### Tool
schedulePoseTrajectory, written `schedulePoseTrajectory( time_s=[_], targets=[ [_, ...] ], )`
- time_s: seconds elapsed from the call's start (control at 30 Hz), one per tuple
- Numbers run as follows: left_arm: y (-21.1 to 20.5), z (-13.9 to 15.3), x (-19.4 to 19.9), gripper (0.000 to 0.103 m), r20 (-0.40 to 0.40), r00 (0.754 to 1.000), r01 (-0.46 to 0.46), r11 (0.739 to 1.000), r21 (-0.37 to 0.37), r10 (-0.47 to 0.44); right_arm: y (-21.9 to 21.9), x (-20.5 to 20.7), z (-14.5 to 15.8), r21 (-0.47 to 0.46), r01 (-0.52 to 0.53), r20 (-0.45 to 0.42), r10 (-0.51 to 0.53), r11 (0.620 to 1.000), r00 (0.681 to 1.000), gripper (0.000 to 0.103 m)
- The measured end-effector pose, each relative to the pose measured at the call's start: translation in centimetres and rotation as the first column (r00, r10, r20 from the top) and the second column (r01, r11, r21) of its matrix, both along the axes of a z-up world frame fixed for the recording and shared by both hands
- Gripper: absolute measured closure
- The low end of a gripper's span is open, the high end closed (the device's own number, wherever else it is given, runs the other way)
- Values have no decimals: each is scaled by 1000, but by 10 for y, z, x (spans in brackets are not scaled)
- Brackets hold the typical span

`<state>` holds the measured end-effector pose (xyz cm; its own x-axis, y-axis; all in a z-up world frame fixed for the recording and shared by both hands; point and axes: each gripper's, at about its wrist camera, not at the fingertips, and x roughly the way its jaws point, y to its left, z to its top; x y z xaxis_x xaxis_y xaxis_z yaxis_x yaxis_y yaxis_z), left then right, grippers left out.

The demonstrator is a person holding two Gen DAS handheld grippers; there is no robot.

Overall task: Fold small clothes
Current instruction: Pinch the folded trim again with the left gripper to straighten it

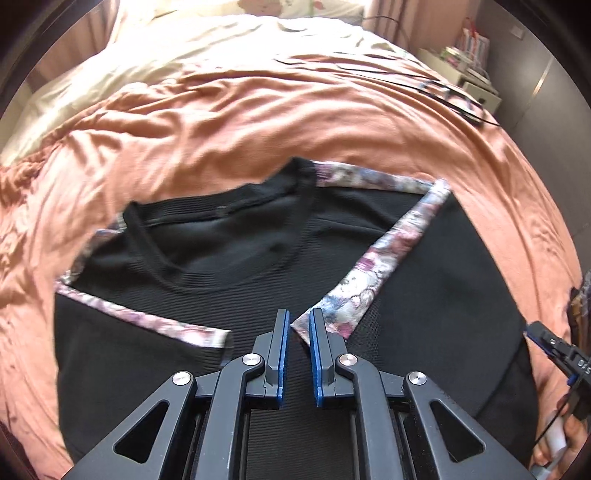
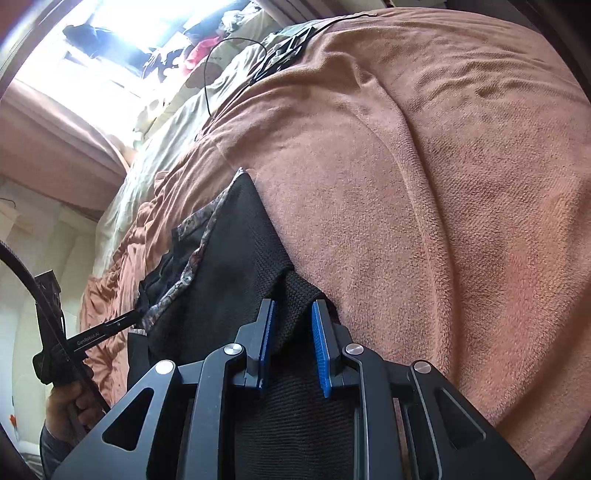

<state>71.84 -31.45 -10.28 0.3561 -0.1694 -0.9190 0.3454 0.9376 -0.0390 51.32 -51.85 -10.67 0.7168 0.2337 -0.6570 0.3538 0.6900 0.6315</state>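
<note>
Black knit top [image 1: 258, 258] w/ floral trim [image 1: 369, 273] lies flat on the bed, neckline [image 1: 192, 254] facing away from the left gripper [image 1: 299, 321], both sleeves folded in over the chest so the floral cuffs meet near the middle. Left gripper sits over the lower chest, jaws narrow w/ a small gap; tip of the right-hand floral cuff lies just at/between the blue pads [image 1: 283, 354], can't tell if it's actually pinched.

Right gripper [image 2: 293, 314] is at the garment's side edge, jaws partly apart, a ridge of black knit [image 2: 295, 291] rising between the pads; contact w/ the left pad likely, clamp not clear. In the right wrist view the left gripper's finger [image 2: 110, 326] shows off to the left, a hand [image 2: 70, 402] on its handle.

Under the top: salmon/orange bedspread [image 1: 258, 122], wrinkled ahead of the left gripper, smoother & towel-like to the right of the right gripper. Beyond it a cream sheet [image 1: 184, 48], black cable [image 1: 454, 96] lying on the cover far right. Past the bed: pink curtain [image 2: 55, 140], bright window [image 2: 122, 33], white bedside unit w/ books [image 1: 465, 55], grey wall panel far right
</note>
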Motion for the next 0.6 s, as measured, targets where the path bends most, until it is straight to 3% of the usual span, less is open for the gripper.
schedulePoseTrajectory(
  time_s=[0.27, 0.47, 0.6],
  targets=[
    [16, -14, 5, 53, -12, 1000, -14, 1000, -28, 13, 12, 7, 7, -105, -54, -15, 53, 993, 999, 85],
    [7, -46, 10, 53, -15, 1000, 1, 1000, 9, -1, 14, 12, 7, -184, -56, -49, 48, 981, 998, 85],
    [5, -58, 11, 53, -2, 1000, 12, 1000, -8, -12, 8, 12, 1, -136, -43, -46, 37, 990, 998, 85]
  ],
)
